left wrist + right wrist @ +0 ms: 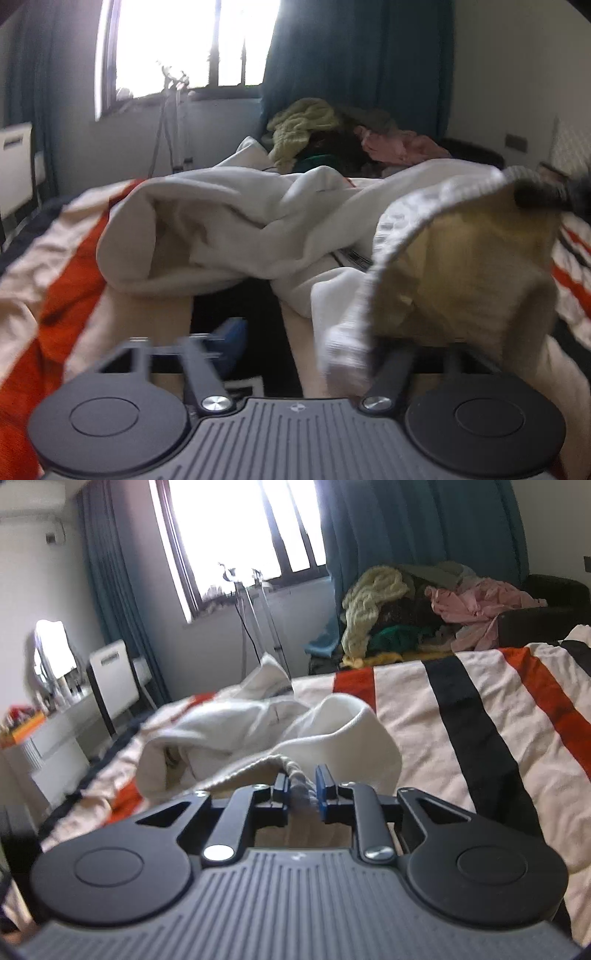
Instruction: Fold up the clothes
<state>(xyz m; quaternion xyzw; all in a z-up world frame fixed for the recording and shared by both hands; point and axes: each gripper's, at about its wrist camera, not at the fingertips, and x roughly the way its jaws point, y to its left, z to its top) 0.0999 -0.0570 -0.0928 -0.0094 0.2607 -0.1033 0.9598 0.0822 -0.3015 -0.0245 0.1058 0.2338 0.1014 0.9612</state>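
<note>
The right gripper [303, 789] pinches the white sweater's [258, 731] ribbed hem. The left gripper [295, 343] looks spread wide, though cloth hides one finger, on the striped bedspread [461, 716].

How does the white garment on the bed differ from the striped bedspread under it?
The white garment is plain and bunched into raised folds; the striped bedspread has orange and black bands and lies mostly flat. The right tool pinches the garment's ribbed hem, not the bedspread. Both are soft cloth.
</note>
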